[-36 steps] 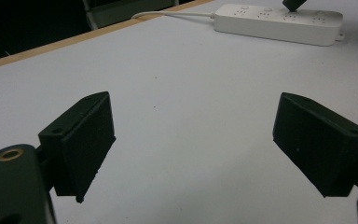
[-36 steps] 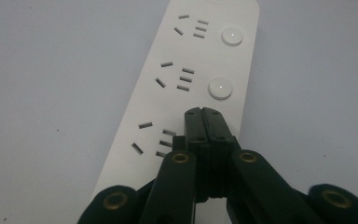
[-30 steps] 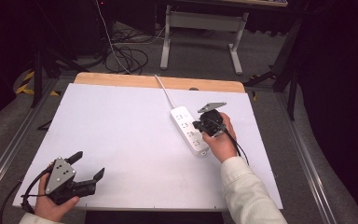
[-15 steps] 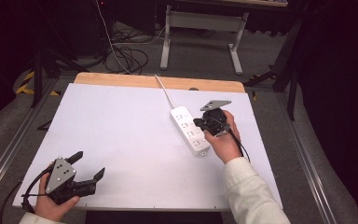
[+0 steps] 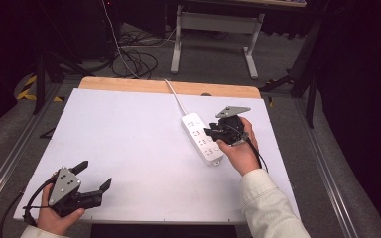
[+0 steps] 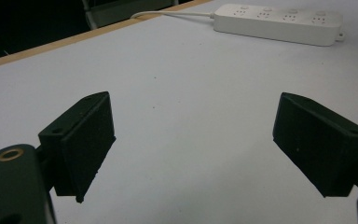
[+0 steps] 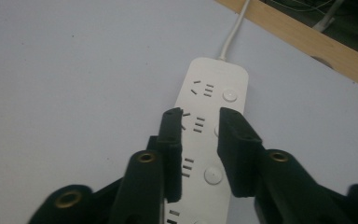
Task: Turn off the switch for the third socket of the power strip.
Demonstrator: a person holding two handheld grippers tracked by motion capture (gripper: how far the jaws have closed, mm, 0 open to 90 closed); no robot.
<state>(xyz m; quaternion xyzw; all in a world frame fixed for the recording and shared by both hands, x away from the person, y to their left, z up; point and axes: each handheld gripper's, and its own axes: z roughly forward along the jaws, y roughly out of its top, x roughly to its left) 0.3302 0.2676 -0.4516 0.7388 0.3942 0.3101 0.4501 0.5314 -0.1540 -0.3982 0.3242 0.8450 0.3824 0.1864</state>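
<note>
A white power strip [image 5: 202, 141] lies at the right of the white table top [image 5: 129, 129], with its cord [image 5: 174, 96] running off the far edge. My right gripper [image 5: 209, 133] hovers just over the strip's right side. In the right gripper view its jaws [image 7: 199, 114] stand a narrow gap apart above the strip [image 7: 214, 88], near a round button [image 7: 213, 175], and hold nothing. At the near left corner my left gripper [image 5: 95, 174] is wide open and empty. The left gripper view has its jaws [image 6: 193, 135] above bare table, with the strip [image 6: 279, 21] far off.
A wooden strip [image 5: 129, 85] borders the table's far edge. Beyond it on the floor are tangled cables [image 5: 134, 54] and a grey desk frame [image 5: 213, 29]. Metal rails run along both sides of the table.
</note>
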